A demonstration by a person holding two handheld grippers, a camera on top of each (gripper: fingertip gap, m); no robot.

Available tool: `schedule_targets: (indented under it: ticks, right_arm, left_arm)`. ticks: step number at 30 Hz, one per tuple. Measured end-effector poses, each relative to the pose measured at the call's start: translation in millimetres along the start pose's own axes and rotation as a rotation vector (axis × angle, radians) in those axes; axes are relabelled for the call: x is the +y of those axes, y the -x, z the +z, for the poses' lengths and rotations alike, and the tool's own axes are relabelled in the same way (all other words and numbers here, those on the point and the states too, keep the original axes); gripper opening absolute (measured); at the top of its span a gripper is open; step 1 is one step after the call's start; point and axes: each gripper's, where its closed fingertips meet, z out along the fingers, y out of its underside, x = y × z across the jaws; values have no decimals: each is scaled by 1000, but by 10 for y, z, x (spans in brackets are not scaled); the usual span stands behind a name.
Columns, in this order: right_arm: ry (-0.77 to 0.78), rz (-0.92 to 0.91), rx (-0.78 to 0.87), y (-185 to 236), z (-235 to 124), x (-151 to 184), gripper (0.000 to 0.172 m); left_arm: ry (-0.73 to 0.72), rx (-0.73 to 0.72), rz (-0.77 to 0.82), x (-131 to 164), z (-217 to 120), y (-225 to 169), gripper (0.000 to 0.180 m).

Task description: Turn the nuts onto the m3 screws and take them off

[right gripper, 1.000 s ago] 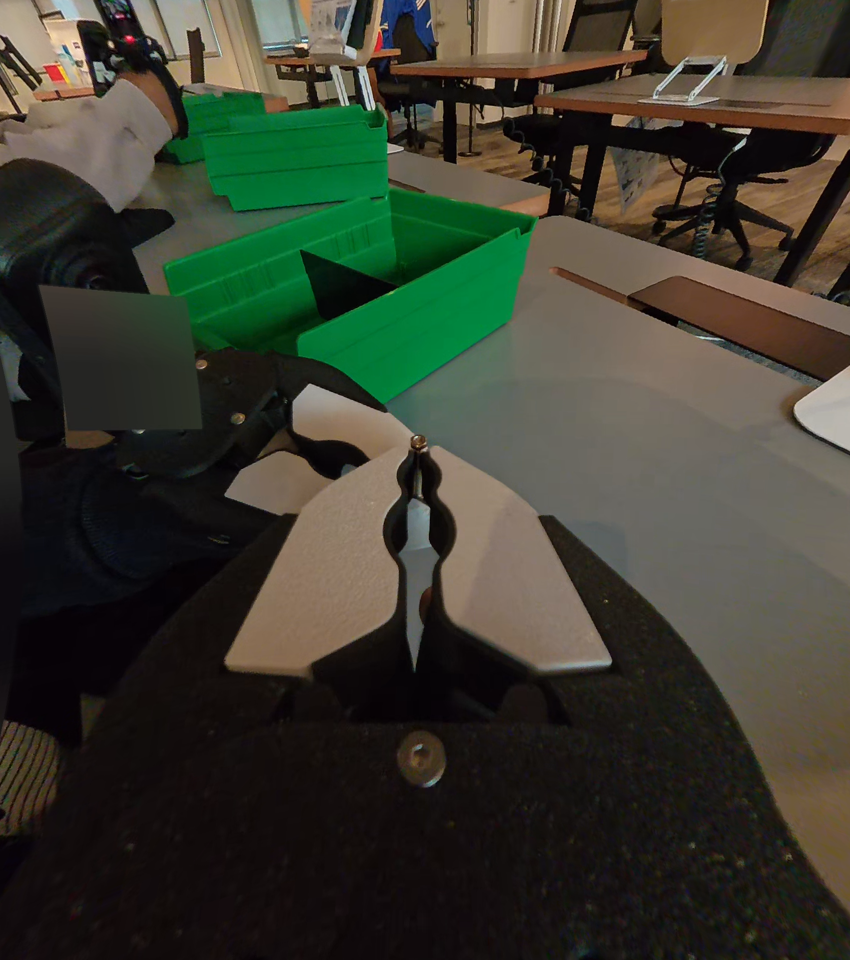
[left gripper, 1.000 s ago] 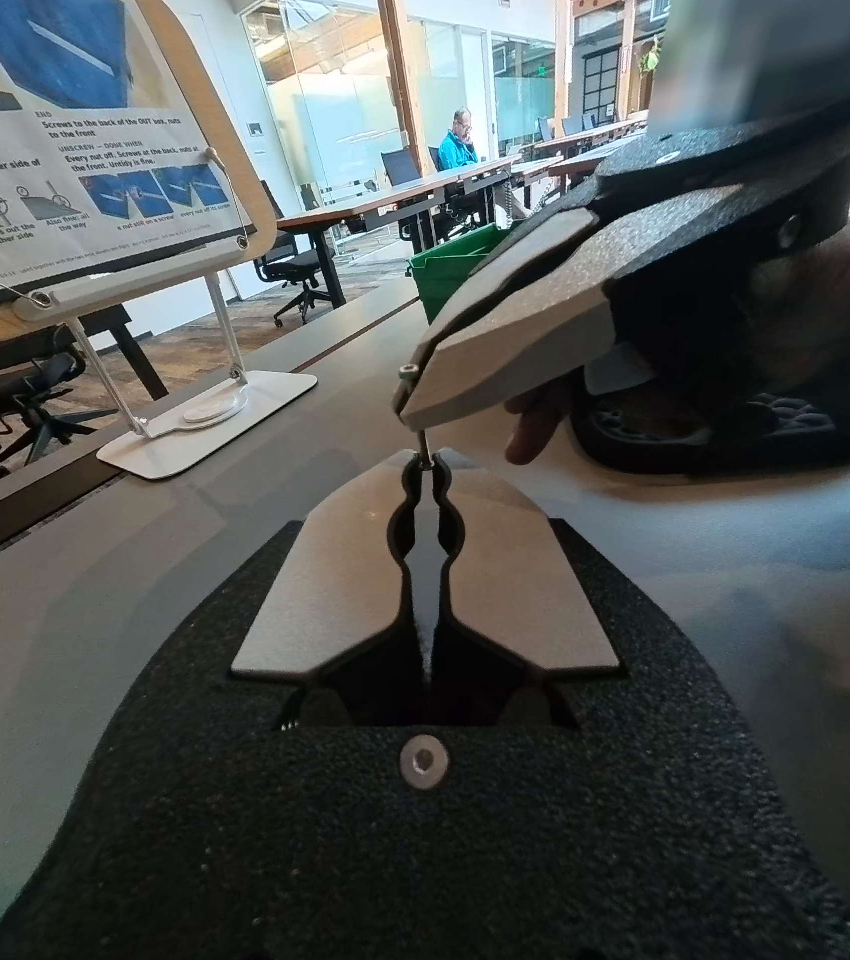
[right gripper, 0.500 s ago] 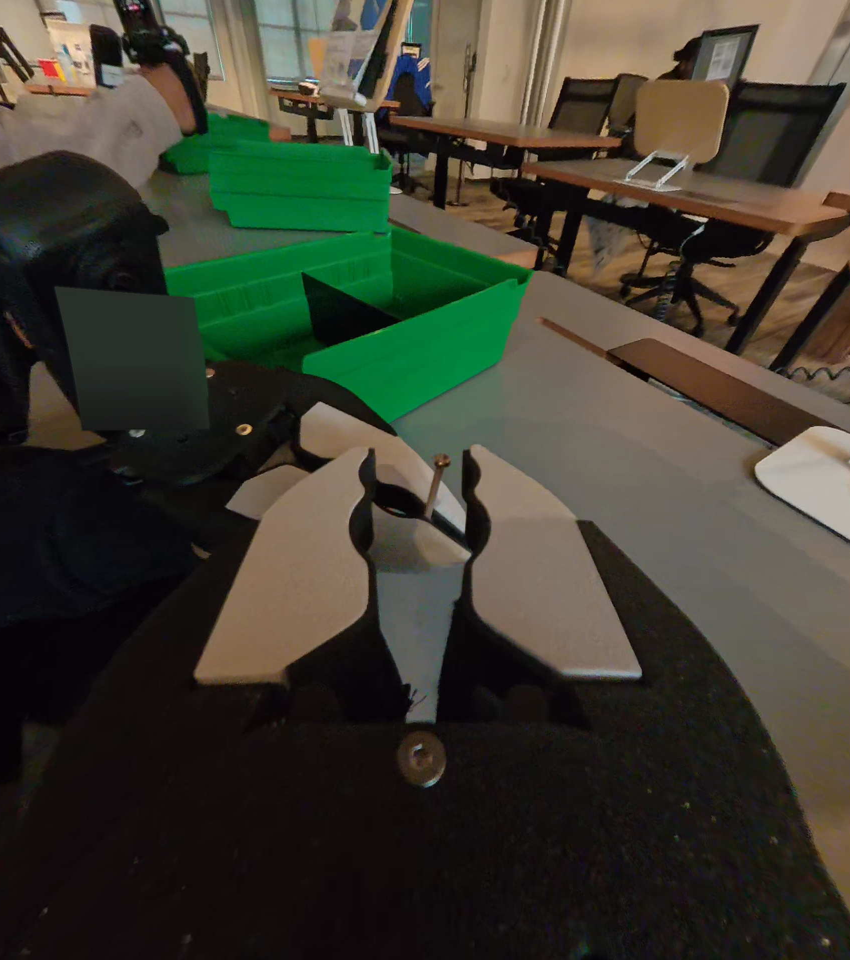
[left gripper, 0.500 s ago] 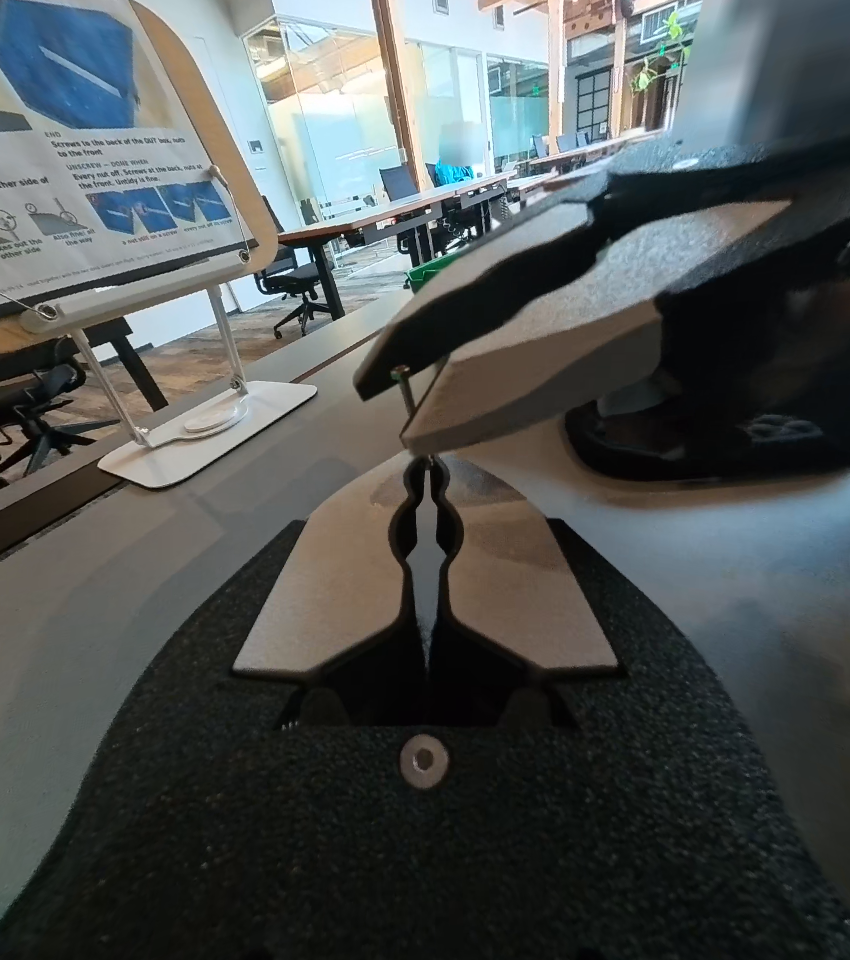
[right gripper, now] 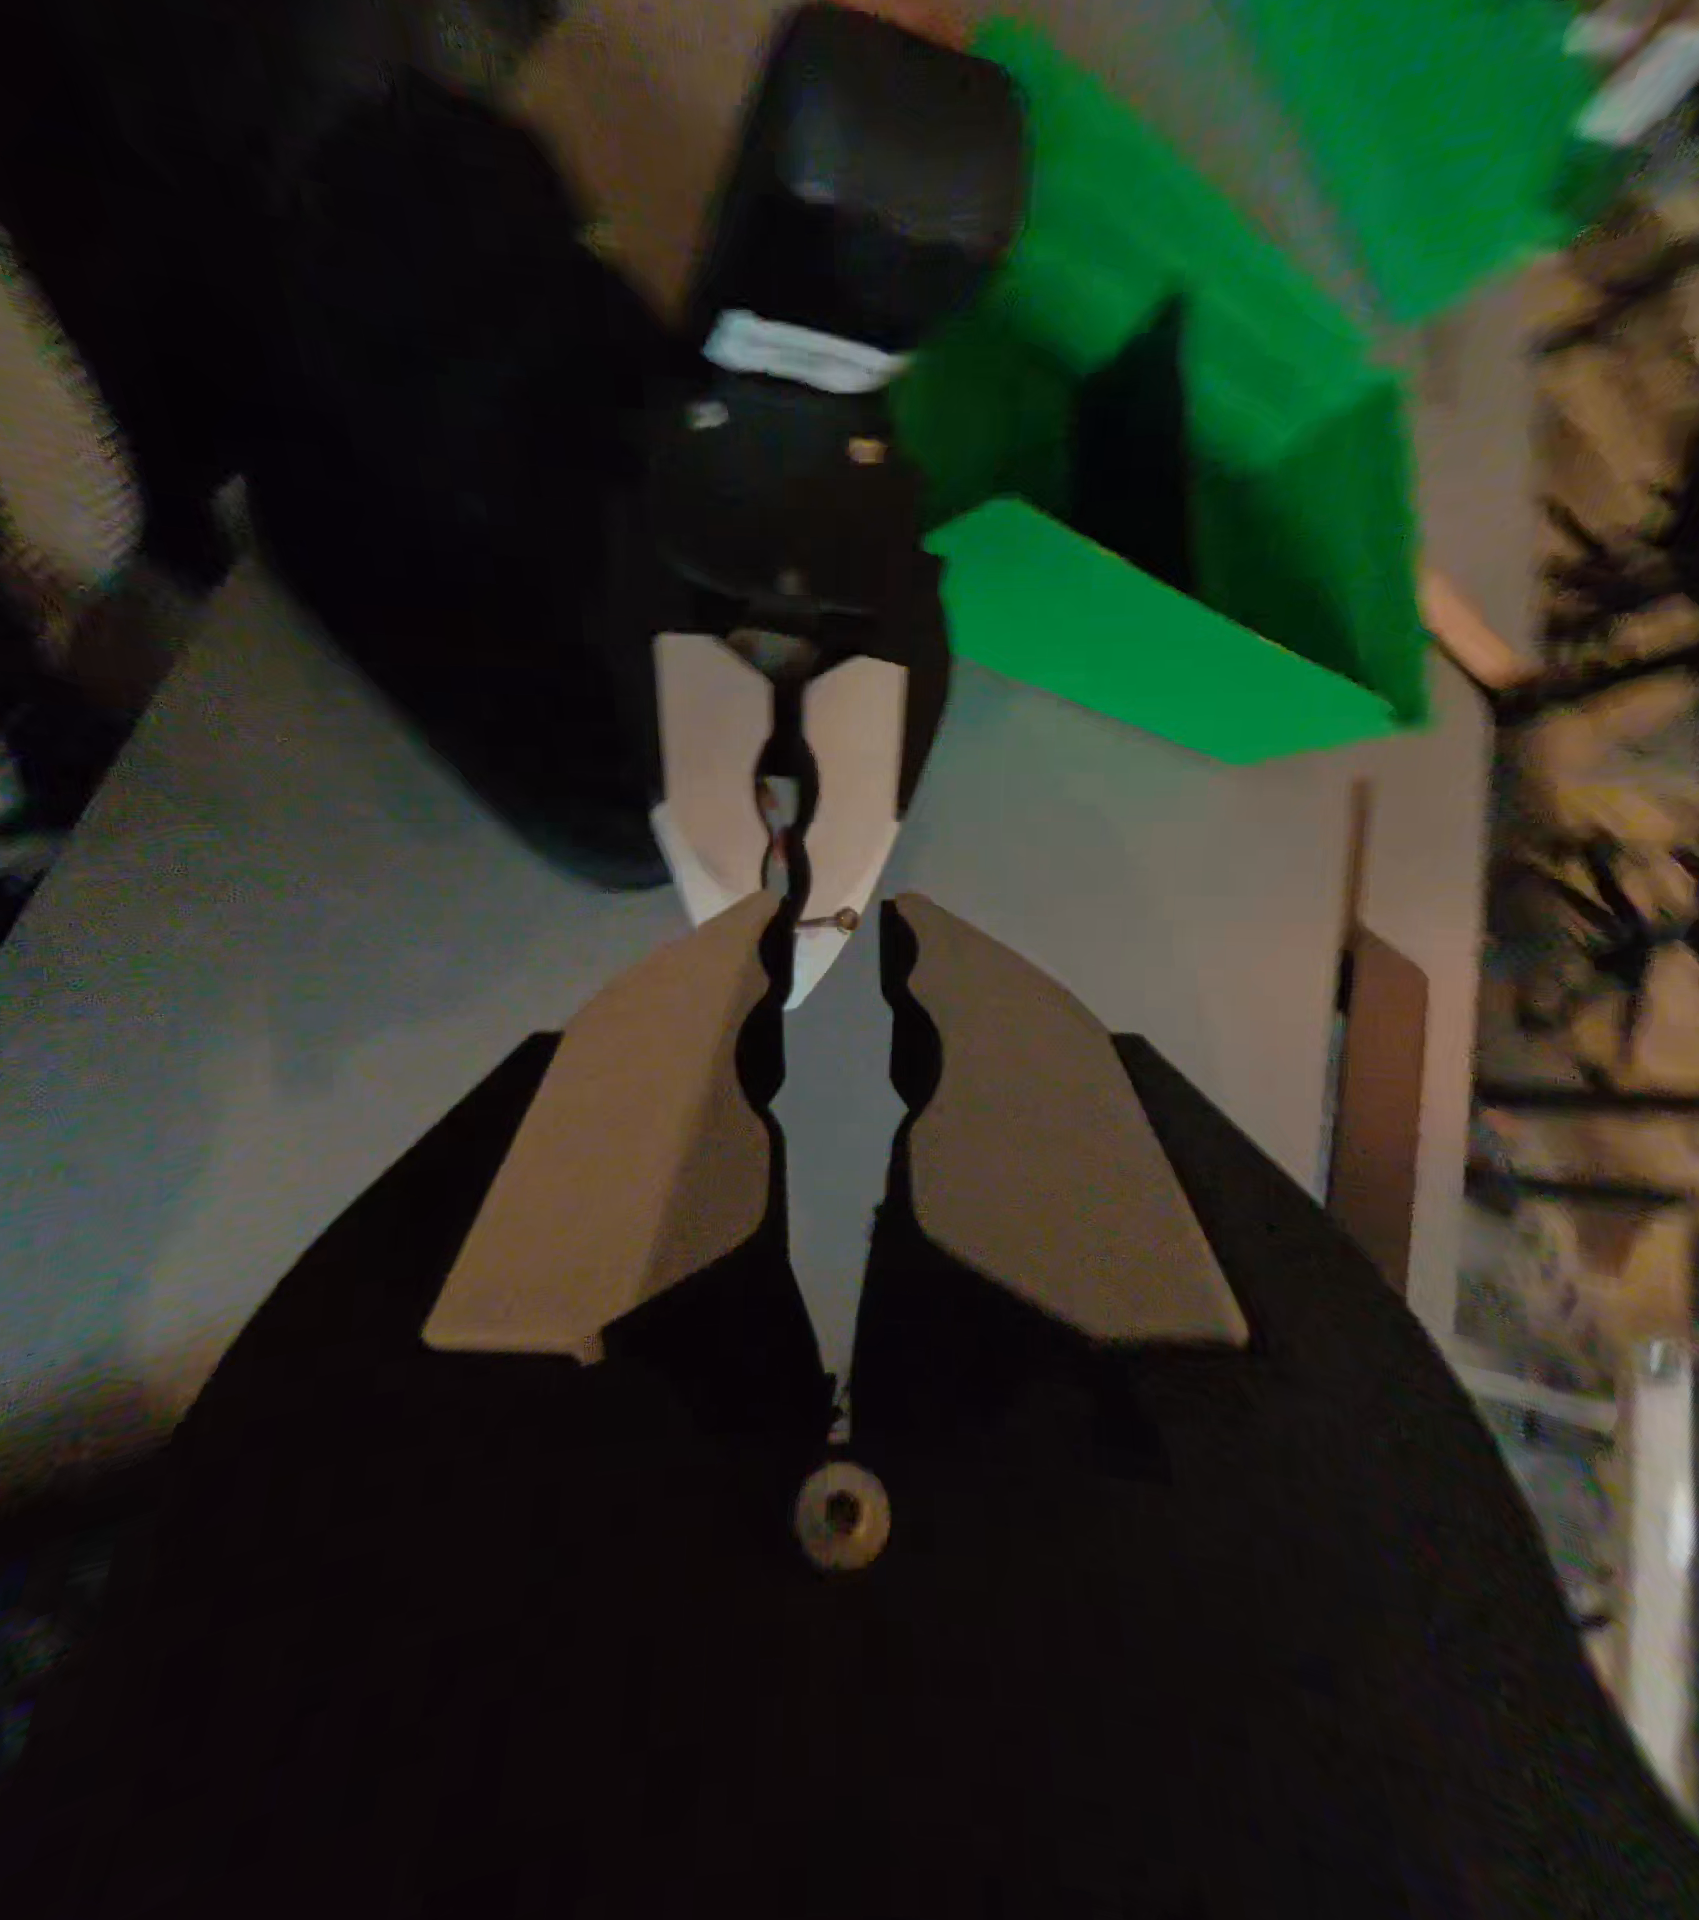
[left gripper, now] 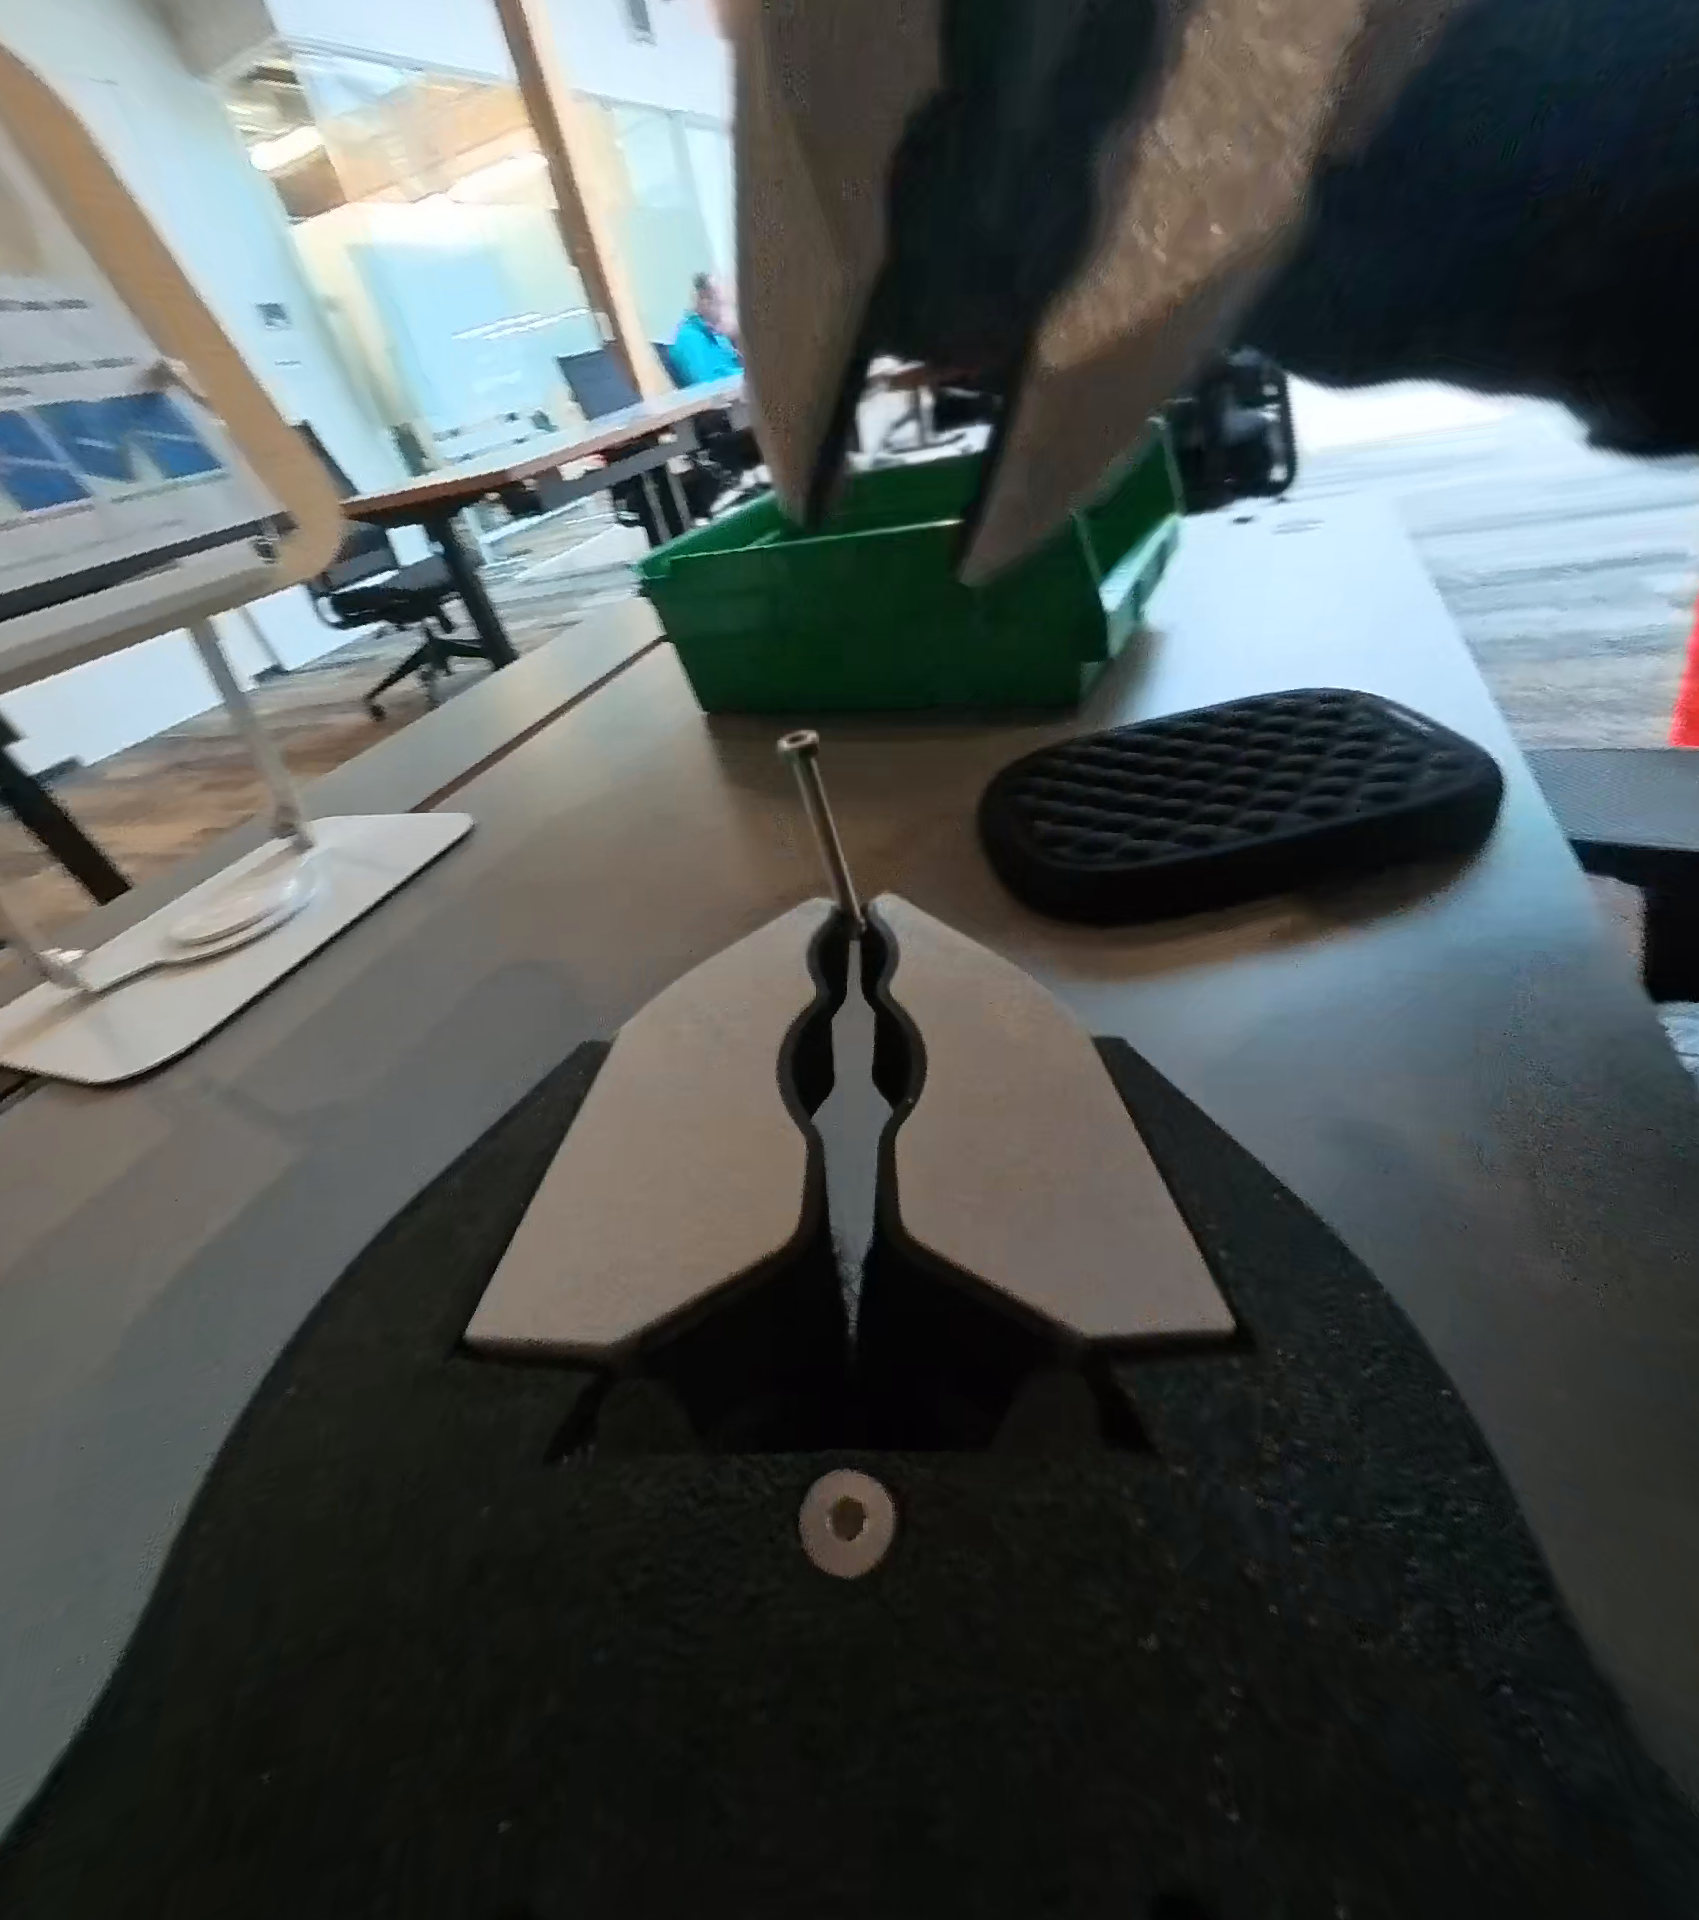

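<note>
Left claw (left gripper: pixel 855 920) pinches the tip of a thin silver socket-head screw (left gripper: pixel 821 826) leaning toward 11 o'clock. Right claw (left gripper: pixel 886 540) hovers above at 12 o'clock – narrowly parted, gripping nothing – over the grey worktop (left gripper: pixel 409 1039).

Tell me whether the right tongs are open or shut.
Open: the right tongs show a clear gap between their fingertips, gripping nothing.

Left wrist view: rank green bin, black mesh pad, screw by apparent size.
1. Green bin and black mesh pad: about equal in frame; the pad sits nearer the camera, so I won't rank them.
2. Screw, clamped in the left gripper's jaws: far smallest.
</note>
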Motion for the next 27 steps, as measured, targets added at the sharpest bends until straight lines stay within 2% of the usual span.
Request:
schedule_targets:
  ticks: [2, 4, 6, 10, 14, 22, 27]
  right_arm:
    - [71, -114, -233, 67, -44, -29, 14]
    - [194, -219, -382, 61, -29, 58, 15]
    - [269, -319, -468, 40, 37, 111, 16]
    - [319, -425, -606, 113, 158, 133, 15]
    - [352, -453, -657, 120, 195, 186, 14]
    - [329, -446, -647, 131, 230, 161, 5]
    - [333, -236, -577, 89, 240, 132, 4]
  left_arm:
    - [-6, 47, -4, -3, -6, -55, 1]
    - [-25, 81, -24, -21, -25, -73, 1]
    - [-31, 115, -38, -24, -34, -97, 1]
    - [-21, 149, -36, -4, -27, -136, 1]
    - [-31, 161, -49, -15, -39, -134, 1]
    - [-17, 166, -38, 2, -31, -153, 1]
    - [-29, 100, -52, -17, -38, -67, 1]
